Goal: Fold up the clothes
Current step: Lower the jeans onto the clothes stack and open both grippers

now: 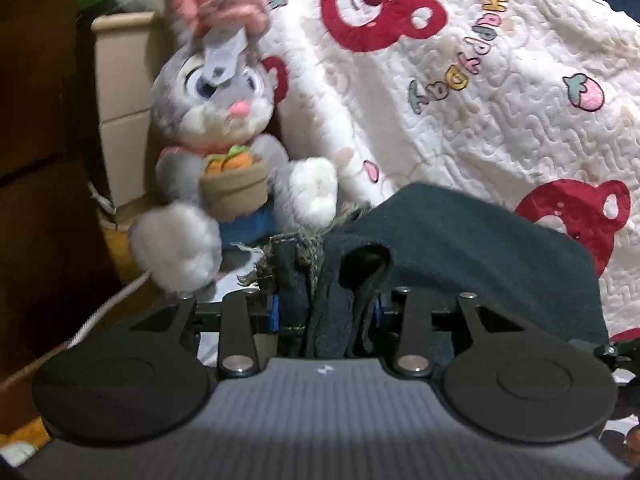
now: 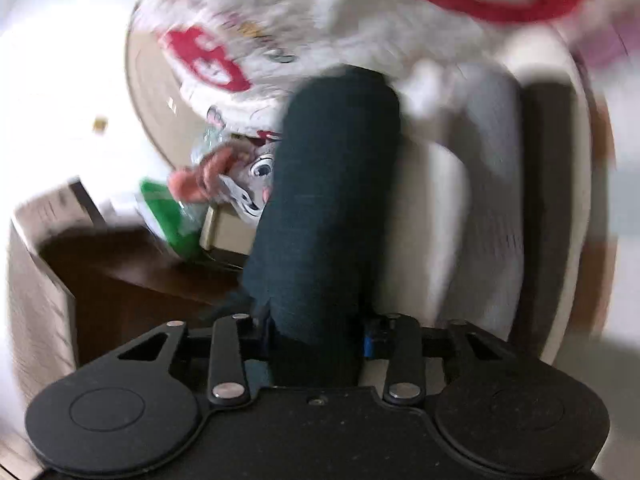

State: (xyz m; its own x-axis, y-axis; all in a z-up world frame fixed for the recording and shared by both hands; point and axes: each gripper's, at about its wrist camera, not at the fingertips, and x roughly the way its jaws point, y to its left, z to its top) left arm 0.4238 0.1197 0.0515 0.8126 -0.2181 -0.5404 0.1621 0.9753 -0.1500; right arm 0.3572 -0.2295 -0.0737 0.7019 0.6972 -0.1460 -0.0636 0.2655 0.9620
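The left gripper (image 1: 326, 312) has its fingers pinching a bunched, gathered edge of a dark denim garment (image 1: 460, 248). A frayed hem with loose threads (image 1: 280, 256) sticks out on the left side of the bunch, and the rest of the denim rises past the fingers and spreads to the right as a smooth dark fold. Beyond it, on the far right, lies a white quilted blanket (image 1: 460, 100) printed with red bear heads, strawberries and coloured letters; the denim overlaps its near edge. To the far left sits a grey plush rabbit (image 1: 224, 120) with pink ears, a paper tag (image 1: 224, 56) hanging over its face and a small pot of carrots (image 1: 234, 184) in its lap. Behind the rabbit stands a beige box (image 1: 120, 80), and a white cord (image 1: 104, 308) trails along the near left.

The right gripper (image 2: 316, 332) has its fingers clamped on the same dark denim garment (image 2: 332, 200), which extends away from them as a tall rounded column. This view is strongly motion-blurred. The bear-print blanket (image 2: 300, 20) fills the far part, the plush rabbit's (image 2: 256, 176) face peeks out left of the denim, and a cardboard box (image 2: 44, 280) stands at the near left.
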